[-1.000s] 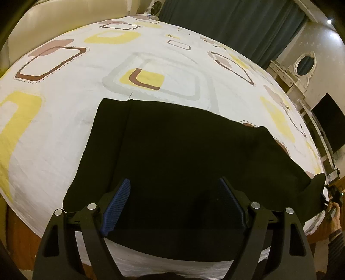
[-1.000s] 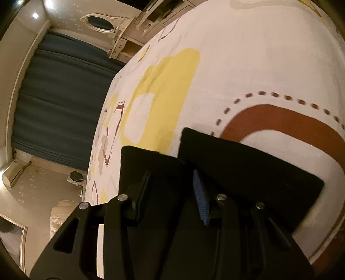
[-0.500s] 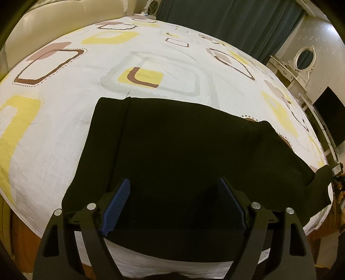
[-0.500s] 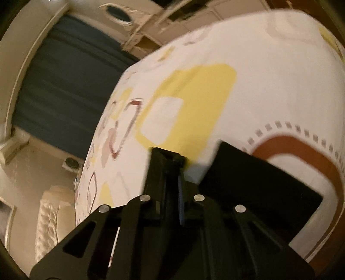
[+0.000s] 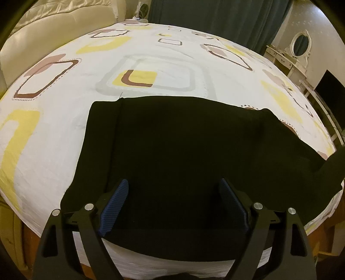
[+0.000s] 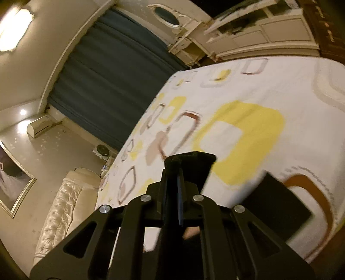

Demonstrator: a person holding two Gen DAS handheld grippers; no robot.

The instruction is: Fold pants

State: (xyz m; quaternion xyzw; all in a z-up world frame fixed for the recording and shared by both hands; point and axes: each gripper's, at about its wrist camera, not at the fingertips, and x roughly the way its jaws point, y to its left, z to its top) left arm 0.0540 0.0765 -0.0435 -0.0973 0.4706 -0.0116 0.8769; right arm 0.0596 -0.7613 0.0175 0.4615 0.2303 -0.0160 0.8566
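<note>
The black fabric pants lie spread flat across the near part of the bed, on a white bedsheet printed with yellow, brown and grey rounded squares. Around the bed stand a cream tufted headboard, dark teal curtains, a white dresser with an oval mirror and a dark flat screen; nothing lies on the pants themselves.

The left gripper hovers over the near edge of the pants, its blue ribbed pads spread wide and widening, the cloth beneath them but not pinched.

At the right edge of the left view one end of the pants rises off the bed as a dark flap, its top cut off by the frame. In the right wrist view the right gripper is pressed together on that black cloth, a bunched fold sticking out past its tips, held above the sheet. The rest of the pants shows there only as a blurred dark corner at lower right. The garment reads as one matt black mass, so seams and legs are hard to make out.
</note>
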